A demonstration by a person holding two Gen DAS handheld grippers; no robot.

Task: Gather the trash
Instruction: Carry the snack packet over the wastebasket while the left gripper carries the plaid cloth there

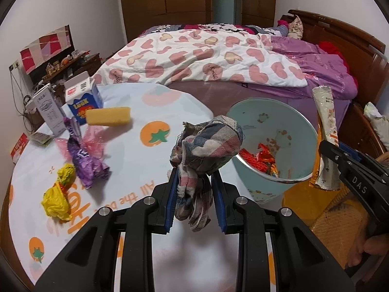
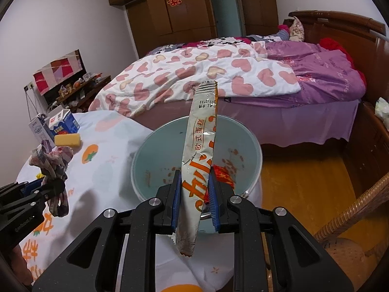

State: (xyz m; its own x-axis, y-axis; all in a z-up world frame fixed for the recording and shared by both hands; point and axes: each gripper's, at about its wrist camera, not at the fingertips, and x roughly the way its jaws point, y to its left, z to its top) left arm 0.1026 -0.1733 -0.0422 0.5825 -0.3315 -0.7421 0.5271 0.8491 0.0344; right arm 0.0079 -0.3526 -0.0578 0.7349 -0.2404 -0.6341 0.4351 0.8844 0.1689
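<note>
Table edge point(image 1: 14, 170): curves along 9 o'clock in the left wrist view; yellow wrapper point(image 1: 57, 196) and purple wrapper point(image 1: 83, 160) lie near it.
Left gripper point(image 1: 194, 187): clamped on a checked rag point(image 1: 206, 146), above bare cloth at 6 o'clock.
Bin point(image 1: 252, 114): at 3 o'clock just past the table rim, red scraps inside.
Right gripper point(image 2: 194, 189): clamped on a long snack packet point(image 2: 200, 146), upright over the bin's near rim.
Floor point(image 2: 304, 185): bare at 3 o'clock.

The bin point(image 1: 274, 131) stands right of the table point(image 1: 136, 112), with the bed point(image 1: 218, 60) behind both.
</note>
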